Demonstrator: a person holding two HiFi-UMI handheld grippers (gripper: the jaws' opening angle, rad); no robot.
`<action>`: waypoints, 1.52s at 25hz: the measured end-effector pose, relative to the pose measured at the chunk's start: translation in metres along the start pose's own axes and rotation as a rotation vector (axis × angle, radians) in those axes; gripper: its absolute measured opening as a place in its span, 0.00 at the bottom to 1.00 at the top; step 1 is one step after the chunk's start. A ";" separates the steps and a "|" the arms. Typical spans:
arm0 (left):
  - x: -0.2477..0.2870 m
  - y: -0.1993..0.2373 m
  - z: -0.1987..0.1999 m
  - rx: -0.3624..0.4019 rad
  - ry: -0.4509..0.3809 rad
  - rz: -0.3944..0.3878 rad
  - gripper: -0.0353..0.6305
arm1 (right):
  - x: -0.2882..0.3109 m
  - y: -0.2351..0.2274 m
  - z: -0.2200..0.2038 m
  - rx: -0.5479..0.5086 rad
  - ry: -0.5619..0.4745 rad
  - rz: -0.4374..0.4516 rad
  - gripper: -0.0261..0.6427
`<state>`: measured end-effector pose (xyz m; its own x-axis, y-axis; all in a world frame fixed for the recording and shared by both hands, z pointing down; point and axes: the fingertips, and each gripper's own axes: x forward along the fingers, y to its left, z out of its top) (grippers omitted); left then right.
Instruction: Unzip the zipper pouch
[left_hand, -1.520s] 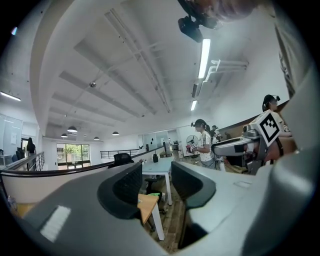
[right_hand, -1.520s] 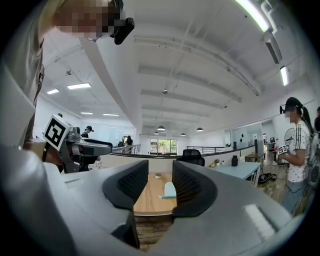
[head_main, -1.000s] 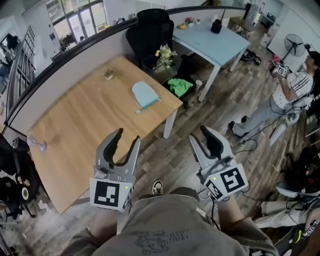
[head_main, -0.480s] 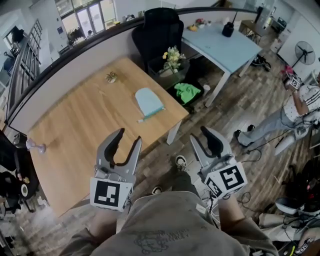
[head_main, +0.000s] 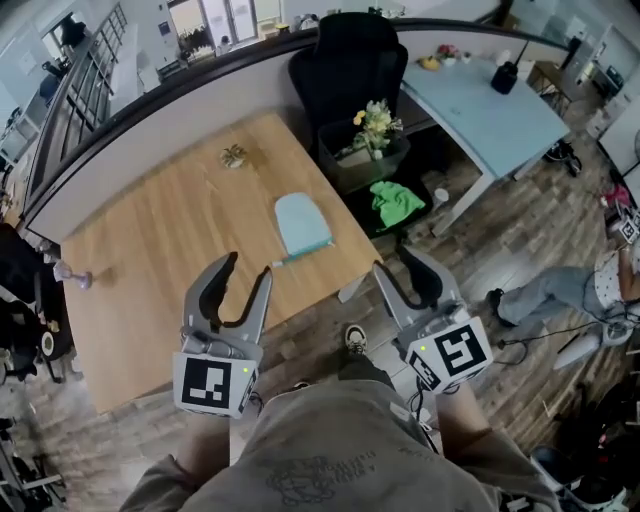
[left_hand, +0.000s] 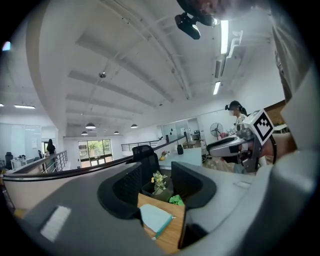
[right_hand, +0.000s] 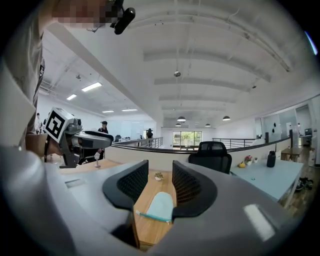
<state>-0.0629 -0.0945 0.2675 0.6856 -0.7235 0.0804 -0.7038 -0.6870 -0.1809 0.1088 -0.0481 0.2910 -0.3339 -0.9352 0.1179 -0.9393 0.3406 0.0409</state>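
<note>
A light blue zipper pouch (head_main: 301, 224) lies flat on the wooden table (head_main: 160, 240), near its right front corner, its darker zipper edge toward me. It shows small between the jaws in the left gripper view (left_hand: 155, 219) and the right gripper view (right_hand: 160, 206). My left gripper (head_main: 236, 283) hovers over the table's front edge, open and empty. Beyond the table's corner, my right gripper (head_main: 400, 272) is held over the floor, also open with nothing in it. Both are well short of the pouch.
A small potted plant (head_main: 235, 155) sits at the table's far side and a small pink object (head_main: 68, 274) at its left end. A black office chair (head_main: 352, 62), a crate with flowers (head_main: 375, 135) and a light blue table (head_main: 480, 105) stand to the right. A person (head_main: 590, 290) is at far right.
The view has shifted so the table and pouch sit closer and more centred under both grippers. The jaws are as wide apart as before.
</note>
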 end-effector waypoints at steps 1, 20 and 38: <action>0.009 0.000 0.001 0.001 0.006 0.021 0.32 | 0.006 -0.011 0.001 -0.003 0.000 0.022 0.24; 0.111 -0.003 -0.005 -0.038 0.089 0.304 0.32 | 0.099 -0.123 -0.020 -0.091 0.042 0.336 0.24; 0.127 0.034 -0.052 -0.090 0.162 0.316 0.32 | 0.165 -0.118 -0.073 -0.192 0.209 0.425 0.24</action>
<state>-0.0094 -0.2130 0.3221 0.3986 -0.8972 0.1904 -0.8946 -0.4261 -0.1349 0.1698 -0.2356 0.3785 -0.6419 -0.6773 0.3594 -0.6859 0.7168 0.1256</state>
